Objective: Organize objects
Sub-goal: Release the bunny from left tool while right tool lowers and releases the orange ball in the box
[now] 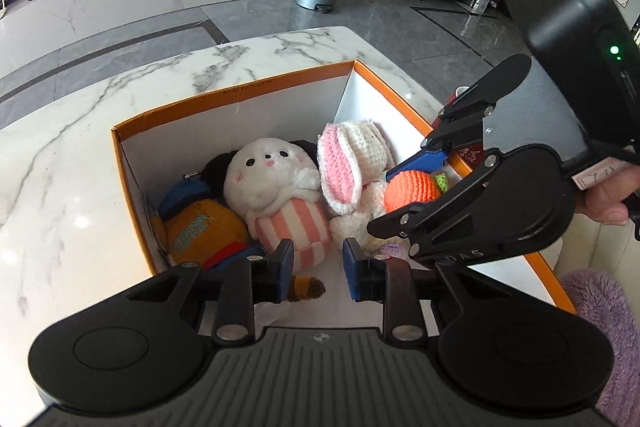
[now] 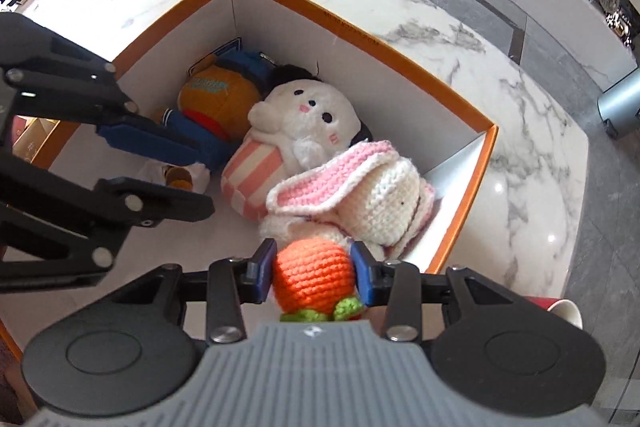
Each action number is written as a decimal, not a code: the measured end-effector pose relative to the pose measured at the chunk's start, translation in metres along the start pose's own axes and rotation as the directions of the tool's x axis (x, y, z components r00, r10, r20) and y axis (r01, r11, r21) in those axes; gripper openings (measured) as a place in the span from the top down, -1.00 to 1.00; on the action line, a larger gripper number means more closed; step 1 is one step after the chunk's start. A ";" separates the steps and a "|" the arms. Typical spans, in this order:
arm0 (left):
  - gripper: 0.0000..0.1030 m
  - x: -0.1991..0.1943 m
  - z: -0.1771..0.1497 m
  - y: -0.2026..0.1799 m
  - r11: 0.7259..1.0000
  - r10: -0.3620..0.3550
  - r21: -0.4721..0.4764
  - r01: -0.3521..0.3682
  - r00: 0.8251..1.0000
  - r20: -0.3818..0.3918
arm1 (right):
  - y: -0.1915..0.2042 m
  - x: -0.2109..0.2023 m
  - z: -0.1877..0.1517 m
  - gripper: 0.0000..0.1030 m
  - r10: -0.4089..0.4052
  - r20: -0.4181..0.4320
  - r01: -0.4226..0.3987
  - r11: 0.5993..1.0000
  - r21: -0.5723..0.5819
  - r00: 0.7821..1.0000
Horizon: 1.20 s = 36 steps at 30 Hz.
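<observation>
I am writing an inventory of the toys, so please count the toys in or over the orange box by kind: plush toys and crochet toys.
Plush toys: 2 (white bunny, orange figure)
Crochet toys: 2 (pink-eared rabbit, orange carrot held in the right gripper)
Total: 4
All are inside or over the box.

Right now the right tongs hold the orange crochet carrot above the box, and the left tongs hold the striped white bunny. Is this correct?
Not quite. The right tongs do hold the orange crochet carrot above the box, but the left tongs hold nothing: in the left wrist view there is a clear gap between their pads, and the striped white bunny lies in the box below them.
</observation>
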<state>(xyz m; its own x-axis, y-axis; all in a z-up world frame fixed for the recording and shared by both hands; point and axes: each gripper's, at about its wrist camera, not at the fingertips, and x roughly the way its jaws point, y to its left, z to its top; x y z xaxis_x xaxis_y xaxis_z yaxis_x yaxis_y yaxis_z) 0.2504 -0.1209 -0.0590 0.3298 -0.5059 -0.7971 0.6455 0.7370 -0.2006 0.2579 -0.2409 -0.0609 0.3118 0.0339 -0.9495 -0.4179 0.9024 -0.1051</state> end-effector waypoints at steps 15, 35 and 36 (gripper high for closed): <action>0.40 -0.071 -0.021 0.020 0.993 0.118 -0.021 -0.117 0.990 0.074 | 0.083 -0.009 -0.010 0.18 0.160 0.083 -0.146 0.977 -0.157 0.984; 0.40 -0.077 -0.047 0.047 0.989 0.134 -0.072 -0.131 0.990 0.033 | 0.126 0.019 -0.006 -0.17 0.205 0.106 -0.152 0.913 -0.379 0.973; 0.40 -0.077 -0.048 0.047 0.989 0.132 -0.072 -0.130 0.991 0.031 | 0.124 0.017 -0.008 -0.28 0.187 0.095 -0.140 0.920 -0.366 0.978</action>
<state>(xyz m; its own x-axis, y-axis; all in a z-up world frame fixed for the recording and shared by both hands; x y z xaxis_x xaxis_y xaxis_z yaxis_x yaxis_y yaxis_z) 0.2218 -0.0257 -0.0340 0.4334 -0.4174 -0.7987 0.5461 0.8267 -0.1357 0.2048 -0.1321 -0.0919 0.3079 0.2423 -0.9201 -0.7408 0.6679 -0.0720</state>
